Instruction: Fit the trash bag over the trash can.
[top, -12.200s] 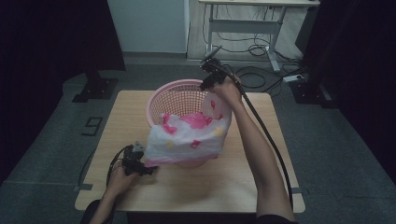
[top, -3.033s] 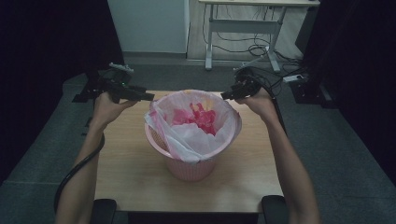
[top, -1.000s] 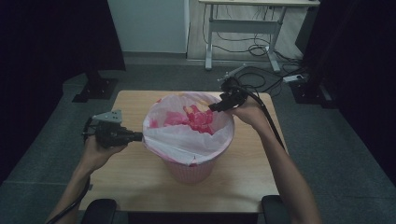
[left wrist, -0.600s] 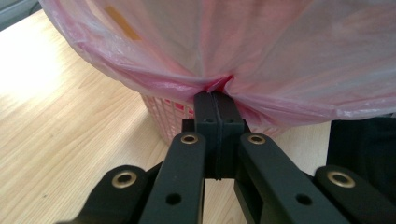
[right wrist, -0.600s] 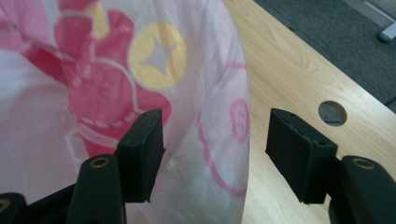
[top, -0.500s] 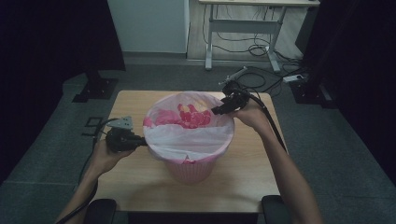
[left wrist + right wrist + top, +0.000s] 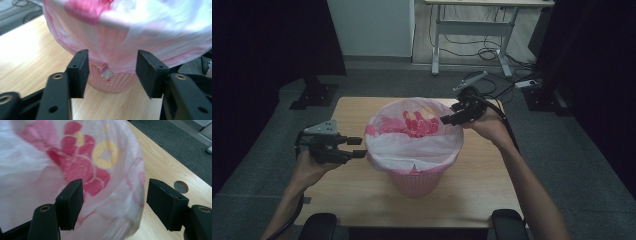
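Pink basket (image 7: 417,182) stands at the centre of the table (image 7: 477,195), lined with a white bag (image 7: 412,145) printed in red. Since half a second ago the left gripper (image 7: 357,148) has closed in from the left of the frame; it now sits just beside the bag's folded-over edge, jaws wide apart, holding nothing. Right gripper (image 7: 447,119) is at the upper right rim, jaws likewise spread and empty (bag between them, ungripped). Judgement: bag appears fitted over the rim; the remaining work is likely tugging the overhang down.
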### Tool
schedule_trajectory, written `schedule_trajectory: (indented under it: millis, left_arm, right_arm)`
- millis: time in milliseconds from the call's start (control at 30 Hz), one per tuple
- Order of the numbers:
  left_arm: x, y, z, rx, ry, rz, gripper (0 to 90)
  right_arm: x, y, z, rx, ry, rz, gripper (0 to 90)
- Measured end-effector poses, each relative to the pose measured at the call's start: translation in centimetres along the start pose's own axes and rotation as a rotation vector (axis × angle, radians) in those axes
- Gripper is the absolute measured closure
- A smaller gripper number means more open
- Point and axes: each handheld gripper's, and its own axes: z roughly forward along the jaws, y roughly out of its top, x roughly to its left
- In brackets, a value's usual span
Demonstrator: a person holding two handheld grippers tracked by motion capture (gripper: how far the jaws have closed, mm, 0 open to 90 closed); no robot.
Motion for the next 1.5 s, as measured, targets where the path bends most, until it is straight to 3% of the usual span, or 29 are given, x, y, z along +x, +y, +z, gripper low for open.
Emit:
schedule_trajectory:
  millis: [67, 167, 267, 433, 467, 500, 733, 767, 800, 833, 867, 933, 1000, 1067, 1133, 1200, 1233, 1333, 1400, 1467, 1500]
  left_arm:
    - [-0.6, 0.1, -0.5, -0.01, -0.029, -0.003, 39.4]
    - [-2.0, 0.1, -0.2, 0.021, -0.074, 0.005, 38.1]
    - [-2.7, 0.2, 0.3, 0.032, -0.098, 0.009, 38.0]
    - [-3.5, 0.7, 2.1, 0.05, -0.114, 0.011, 37.8]
    - [-3.3, 0.9, 2.5, 0.052, -0.117, 0.006, 37.8]
    - [-3.0, 1.2, 2.9, 0.056, -0.106, 0.001, 37.1]
    - [-1.1, 2.2, 4.5, 0.057, -0.065, -0.011, 37.5]
    - [-0.4, 2.5, 4.9, 0.058, -0.053, -0.015, 37.5]
    - [0.5, 3.0, 5.4, 0.057, -0.038, -0.022, 36.9]
    - [0.5, 3.0, 5.4, 0.057, -0.038, -0.022, 36.6]
    - [1.6, 3.5, 5.8, 0.059, -0.028, -0.031, 36.5]
    - [2.0, 3.8, 5.9, 0.059, -0.027, -0.037, 36.4]
    - [2.0, 4.0, 5.5, 0.063, -0.029, -0.028, 35.1]
    - [1.8, 4.0, 5.0, 0.063, -0.029, -0.022, 34.9]
    - [1.1, 4.0, 3.4, 0.038, -0.03, -0.007, 33.4]
    - [0.6, 4.1, 2.8, 0.027, -0.034, -0.001, 33.1]
    - [-0.3, 4.3, 2.2, 0.015, -0.038, 0.023, 32.2]
    - [-1.4, 4.9, 2.0, 0.014, -0.051, 0.049, 30.8]
    - [-2.7, 5.9, 2.5, 0.023, -0.075, 0.084, 29.6]
    - [-3.1, 6.3, 2.8, 0.029, -0.082, 0.094, 29.5]
    - [-3.5, 6.7, 3.4, 0.042, -0.077, 0.107, 29.5]
  right_arm:
    - [1.1, -0.5, -1.5, -0.009, 0.021, -0.018, 28.8]
    - [2.1, -1.3, -2.8, -0.019, 0.039, -0.028, 28.8]
    - [2.6, -1.9, -3.4, -0.018, 0.044, -0.026, 28.8]
    - [2.6, -4.0, -3.6, -0.006, 0.07, 0.032, 28.9]
    - [2.5, -4.2, -3.4, 0.0, 0.078, 0.045, 28.3]
    - [2.2, -4.6, -2.8, 0.017, 0.041, 0.06, 28.9]
    - [0.5, -4.4, -1.0, 0.022, 0.029, 0.114, 32.5]
    - [0.1, -4.2, -0.6, 0.025, 0.015, 0.117, 32.5]
    - [-0.7, -3.6, 0.3, 0.024, -0.03, 0.115, 32.5]
    - [-0.7, -3.6, 0.3, 0.024, -0.03, 0.115, 32.5]
    - [-1.7, -3.1, 0.8, 0.019, -0.045, 0.122, 32.5]
    - [-2.1, -3.0, 0.9, 0.013, -0.045, 0.127, 32.4]
    - [-3.1, -2.6, 0.3, -0.022, -0.048, 0.165, 27.9]
    - [-3.1, -2.6, 0.0, -0.035, -0.054, 0.158, 27.9]
    - [-2.6, -2.7, -1.7, -0.083, -0.033, 0.132, 27.9]
    - [-2.3, -2.8, -2.1, -0.088, -0.022, 0.127, 27.9]
    - [-1.2, -3.0, -2.9, -0.087, -0.002, 0.088, 28.7]
    - [0.1, -3.2, -3.6, -0.084, 0.021, 0.043, 29.6]
    - [2.4, -3.5, -4.2, -0.093, 0.105, -0.004, 30.9]
    - [2.9, -3.4, -4.3, -0.094, 0.121, -0.019, 31.5]
    - [4.2, -3.3, -4.2, -0.089, 0.166, -0.058, 32.7]
